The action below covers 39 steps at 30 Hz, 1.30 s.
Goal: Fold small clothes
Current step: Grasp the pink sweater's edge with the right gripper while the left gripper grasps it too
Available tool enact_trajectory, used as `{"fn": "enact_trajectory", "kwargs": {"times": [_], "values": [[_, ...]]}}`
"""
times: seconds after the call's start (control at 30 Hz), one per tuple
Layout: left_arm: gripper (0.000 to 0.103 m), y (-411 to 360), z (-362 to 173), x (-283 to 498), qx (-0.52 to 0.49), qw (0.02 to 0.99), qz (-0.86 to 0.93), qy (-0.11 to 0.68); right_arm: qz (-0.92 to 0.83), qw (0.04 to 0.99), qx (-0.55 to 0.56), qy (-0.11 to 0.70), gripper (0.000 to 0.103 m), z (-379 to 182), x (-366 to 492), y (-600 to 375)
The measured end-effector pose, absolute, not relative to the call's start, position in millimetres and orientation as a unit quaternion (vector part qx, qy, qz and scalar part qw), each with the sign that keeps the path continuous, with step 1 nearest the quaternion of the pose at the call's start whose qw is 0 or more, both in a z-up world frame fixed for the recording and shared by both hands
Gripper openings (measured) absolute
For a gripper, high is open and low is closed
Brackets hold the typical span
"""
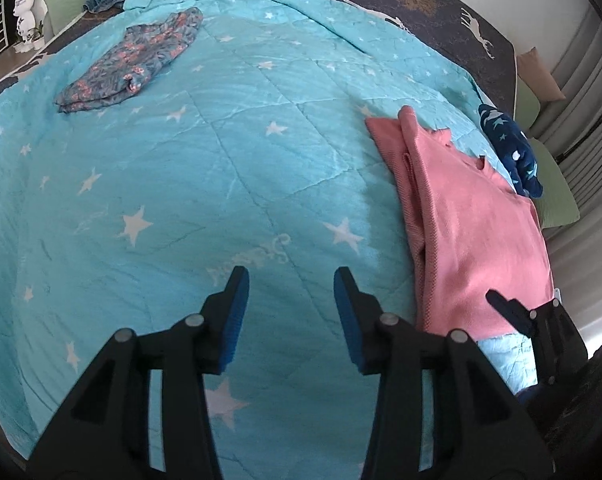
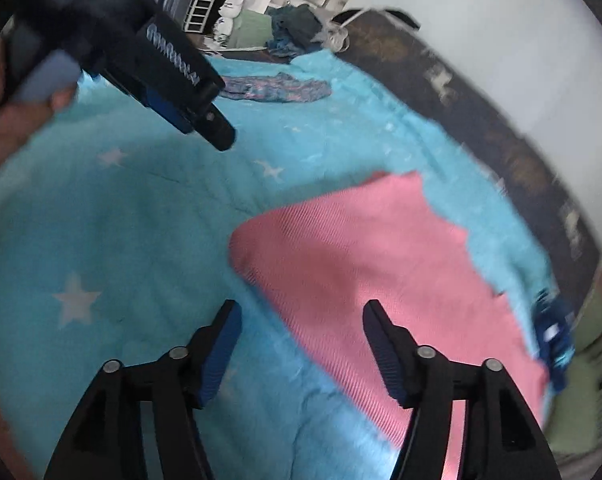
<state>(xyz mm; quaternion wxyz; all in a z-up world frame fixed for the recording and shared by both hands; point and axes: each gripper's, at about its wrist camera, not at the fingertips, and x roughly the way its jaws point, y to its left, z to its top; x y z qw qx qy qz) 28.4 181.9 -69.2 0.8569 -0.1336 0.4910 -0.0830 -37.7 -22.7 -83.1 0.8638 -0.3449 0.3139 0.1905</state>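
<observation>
The pink garment lies on the right side of the turquoise star quilt, flat but not yet a tidy parcel; from the left wrist view one long edge is already turned over on itself in a narrow strip, and the far edge shows a ragged, notched outline; it looks part-folded to me, though I cannot say how many folds remain. The right gripper hangs over the garment's near corner with its jaws spread wide and nothing between them; the left gripper hovers over bare quilt just beside the garment, also wide open and empty. For the next fold I would take the cloth at two corners of the same edge, pinching only the layers meant to travel, lift just enough to clear the quilt, carry the edge across and lay it square; the soft knit will likely sag and drag if held by one point. Further off, a floral garment lies at the far left of the quilt, and a navy star-print cloth sits just beyond the pink one, at the bed's right edge.
</observation>
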Motion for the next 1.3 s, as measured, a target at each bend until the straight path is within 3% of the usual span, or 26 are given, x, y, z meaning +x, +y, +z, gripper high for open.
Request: {"fn": "enact_trajectory", "kwargs": {"times": [0.23,0.3,0.37,0.47,0.63,0.93,1.0,1.03,1.07,1.3], "values": [[0.047,190.0,-68.9,37.6,-0.140,0.855,-0.092,0.491,0.133,0.879,-0.376,0.263,0.063,-90.2,-35.0,3.9],[0.047,191.8,-69.2,44.2,-0.147,0.852,-0.099,0.492,0.123,0.880,-0.386,0.248,0.050,-91.3,-30.0,15.3],[0.047,190.4,-69.5,52.5,-0.153,0.847,-0.112,0.497,0.127,0.879,-0.388,0.245,0.021,-91.2,-31.1,22.5],[0.054,179.1,-70.1,67.8,-0.169,0.831,-0.151,0.509,0.137,0.885,-0.370,0.245,0.010,-83.0,-33.8,21.0],[0.068,146.8,-76.1,96.3,-0.236,0.776,-0.261,0.524,0.159,0.908,-0.276,0.272,0.008,-61.5,-31.8,0.1],[0.067,99.5,-101.8,165.4,-0.309,0.715,-0.281,0.560,0.180,0.917,-0.202,0.293,0.007,-43.9,-29.3,-17.3],[0.047,98.8,-98.5,179.5,-0.315,0.723,-0.270,0.553,0.183,0.919,-0.193,0.293,0.007,-40.6,-28.5,-19.5],[0.024,98.7,-98.2,185.7,-0.312,0.725,-0.261,0.555,0.185,0.919,-0.185,0.294,0.007,-38.6,-27.8,-21.2],[0.014,97.4,-99.2,190.7,-0.308,0.725,-0.252,0.562,0.187,0.920,-0.177,0.295,0.007,-36.5,-27.5,-23.2],[0.011,74.8,-72.8,193.3,-0.263,0.756,-0.228,0.554,0.202,0.922,-0.090,0.317,0.007,-26.3,-22.0,-49.4]]}}
